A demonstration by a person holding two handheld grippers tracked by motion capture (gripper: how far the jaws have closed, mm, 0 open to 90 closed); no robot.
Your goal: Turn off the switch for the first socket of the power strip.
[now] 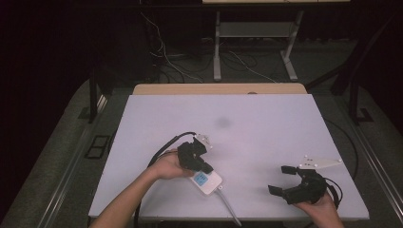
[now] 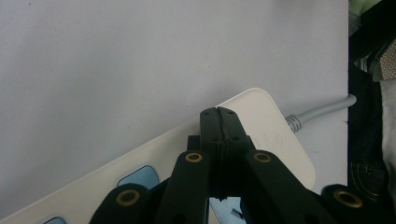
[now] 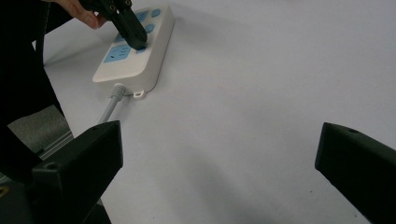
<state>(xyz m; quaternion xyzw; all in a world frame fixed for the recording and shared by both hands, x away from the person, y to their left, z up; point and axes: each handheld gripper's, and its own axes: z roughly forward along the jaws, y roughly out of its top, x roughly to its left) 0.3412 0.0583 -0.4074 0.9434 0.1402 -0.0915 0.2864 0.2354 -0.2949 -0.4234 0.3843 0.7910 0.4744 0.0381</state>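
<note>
At the near edge of the flat white counter (image 1: 266, 123), the right gripper (image 1: 284, 181) rests in the person's right hand (image 1: 321, 208) with its black jaws spread wide, nothing between them; in the right gripper view the two jaw tips stand far apart over bare counter. To its left, a little farther in, a white rectangular plastic power strip with pale blue socket faces (image 1: 206, 180) lies flat on the counter, angled, its grey cable (image 1: 229, 207) running off toward the near edge. The left gripper (image 1: 207, 168), held in the person's left hand (image 1: 167, 166), points down onto the strip's top face. In the left gripper view its jaws are pressed together, tips meeting over the white casing (image 2: 261, 135) near the cable end, with blue sockets (image 2: 137, 176) just beside them; whether the tips touch the strip cannot be told for sure. From the right gripper view, the same jaws sit on a blue socket area (image 3: 122, 52). Beyond the counter's far edge lie a wooden strip (image 1: 218, 89), grey floor and tangled cables (image 1: 166, 61).
</note>
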